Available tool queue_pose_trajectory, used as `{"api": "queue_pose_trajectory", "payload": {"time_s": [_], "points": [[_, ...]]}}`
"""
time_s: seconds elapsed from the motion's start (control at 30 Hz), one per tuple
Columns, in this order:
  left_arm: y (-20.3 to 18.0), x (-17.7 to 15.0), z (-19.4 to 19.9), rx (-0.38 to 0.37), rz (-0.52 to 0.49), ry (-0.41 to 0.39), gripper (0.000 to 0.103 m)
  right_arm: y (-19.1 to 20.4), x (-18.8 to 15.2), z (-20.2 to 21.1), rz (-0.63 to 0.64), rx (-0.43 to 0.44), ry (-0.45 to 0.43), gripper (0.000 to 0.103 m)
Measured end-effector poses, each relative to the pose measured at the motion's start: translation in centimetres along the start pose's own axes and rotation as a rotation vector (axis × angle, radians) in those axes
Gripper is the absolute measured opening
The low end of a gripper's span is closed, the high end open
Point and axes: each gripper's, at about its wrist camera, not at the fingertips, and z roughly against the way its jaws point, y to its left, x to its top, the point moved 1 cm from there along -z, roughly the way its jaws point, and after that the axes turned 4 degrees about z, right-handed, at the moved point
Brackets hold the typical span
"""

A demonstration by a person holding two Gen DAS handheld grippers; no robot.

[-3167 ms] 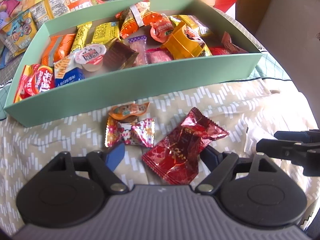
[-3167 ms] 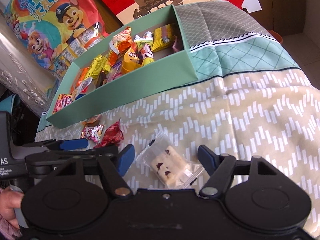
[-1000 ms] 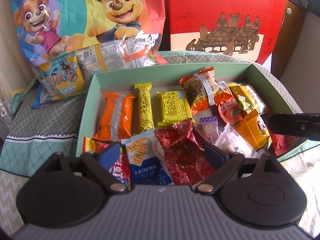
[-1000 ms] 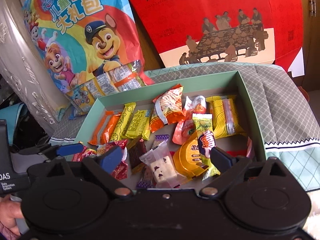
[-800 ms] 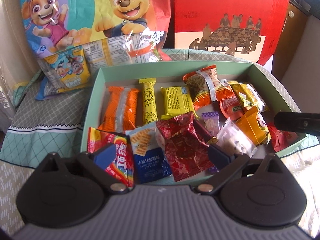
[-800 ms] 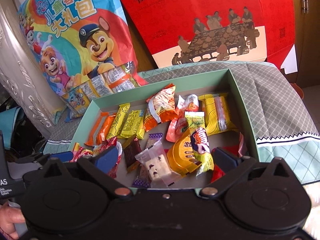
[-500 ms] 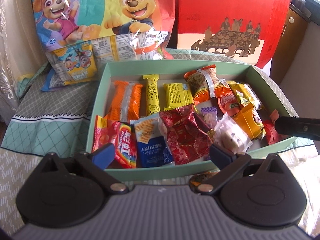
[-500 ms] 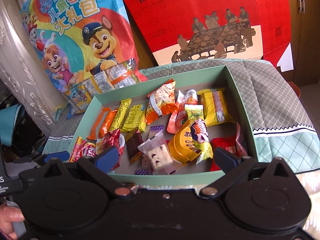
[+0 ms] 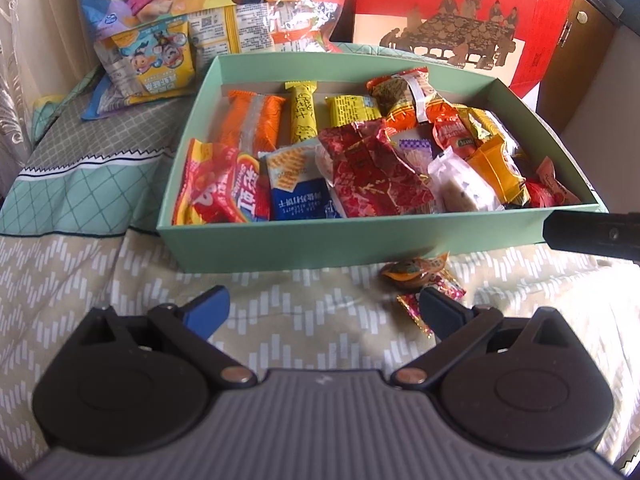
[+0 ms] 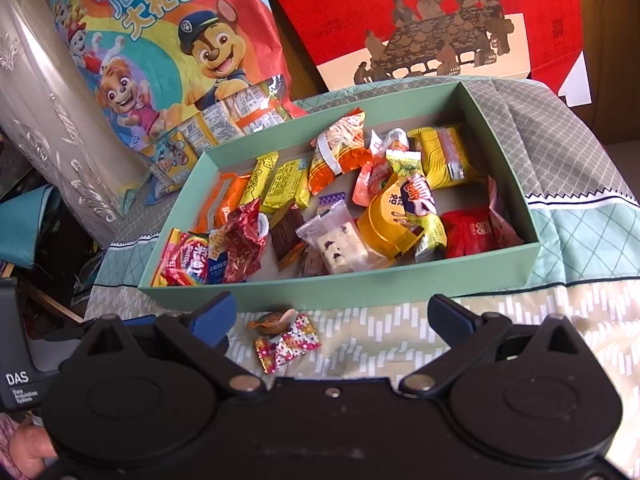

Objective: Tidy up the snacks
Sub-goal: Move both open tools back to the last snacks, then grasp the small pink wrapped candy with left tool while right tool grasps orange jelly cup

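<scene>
A mint green box [image 9: 360,240] [image 10: 360,280] holds several wrapped snacks. Among them are a red foil packet [image 9: 372,168] [image 10: 242,242] and a clear packet with a white nougat bar [image 9: 460,184] [image 10: 340,242]. On the cloth in front of the box lie an orange jelly cup [image 9: 412,270] [image 10: 274,322] and a floral candy packet [image 9: 436,300] [image 10: 288,344]. My left gripper [image 9: 324,308] is open and empty over the cloth, with the two loose snacks by its right finger. My right gripper [image 10: 332,314] is open and empty, with those snacks between its fingers.
A cartoon-dog gift bag [image 10: 168,52] and a red carton [image 10: 420,12] stand behind the box. Small snack bags [image 9: 152,72] lie at the back left. A patterned cloth [image 9: 120,280] covers the surface. The right gripper's finger [image 9: 592,234] shows at the left view's right edge.
Both grippers let go of their snacks into the box, the red foil packet and the nougat packet. Both then opened wide and drew back toward the cloth in front.
</scene>
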Motion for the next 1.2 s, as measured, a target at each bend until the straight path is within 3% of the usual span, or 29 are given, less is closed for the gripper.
{"api": "queue_pose_trajectory", "payload": {"time_s": [0.37, 0.63, 0.73, 0.83, 0.87, 1.03, 1.2], "points": [[-2.1, -0.2, -2.0, -0.020, -0.070, 0.031, 0.103, -0.6, -0.8, -1.4, -0.051, -0.004, 0.048, 0.103], [-4.6, 0.0, -4.1, -0.086, -0.131, 0.039, 0.097, -2.3, -1.6, -1.8, -0.137, -0.026, 0.037, 0.102], [-5.4, -0.1, -4.4, -0.118, -0.144, 0.024, 0.083, -2.9, -1.7, -1.8, -0.151, -0.036, 0.031, 0.093], [-6.0, -0.2, -4.0, -0.168, -0.171, 0.027, 0.046, -3.3, -1.9, -1.9, -0.167, -0.022, 0.035, 0.081], [-6.1, -0.2, -3.9, -0.199, -0.171, 0.038, 0.041, -3.3, -2.0, -2.0, -0.169, -0.016, 0.039, 0.079], [-6.8, -1.5, -3.1, -0.309, -0.193, 0.097, 0.035, -2.7, -2.6, -2.9, -0.176, 0.027, 0.075, 0.066], [-6.7, -3.0, -2.0, -0.314, -0.214, 0.112, 0.030, -2.2, -3.0, -3.2, -0.171, 0.033, 0.092, 0.063]]}}
